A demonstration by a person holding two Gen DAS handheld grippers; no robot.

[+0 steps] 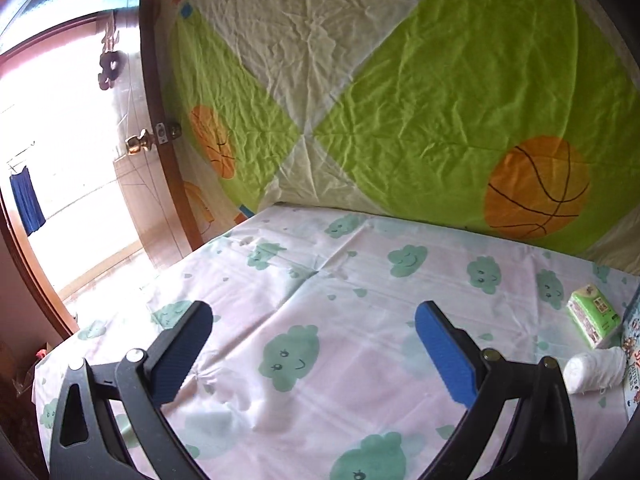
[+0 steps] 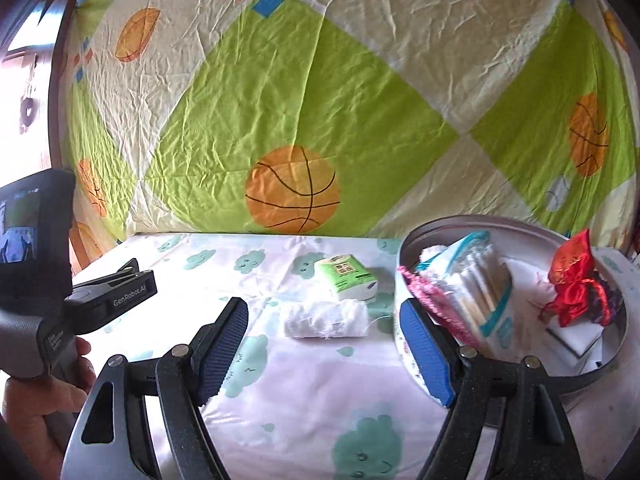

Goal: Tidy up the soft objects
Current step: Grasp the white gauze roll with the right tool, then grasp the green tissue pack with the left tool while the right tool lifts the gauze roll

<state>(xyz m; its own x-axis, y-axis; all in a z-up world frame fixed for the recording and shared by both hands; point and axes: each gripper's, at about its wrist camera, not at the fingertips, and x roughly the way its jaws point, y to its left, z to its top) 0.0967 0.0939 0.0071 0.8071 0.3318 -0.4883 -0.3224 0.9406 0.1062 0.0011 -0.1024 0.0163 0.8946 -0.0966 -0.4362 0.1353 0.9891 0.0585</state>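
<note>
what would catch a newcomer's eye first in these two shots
The loud green and cream basketball-print sheet hung behind the table fills the top of both views. Next comes the round tin at right, crammed with a red pouch and a tissue pack. A white cloth roll and green tissue packet lie beside it.

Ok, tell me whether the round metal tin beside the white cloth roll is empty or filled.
Filled, lid off: the round metal tin holds a plastic packet of cotton swabs, a red pouch and white pieces.
</note>
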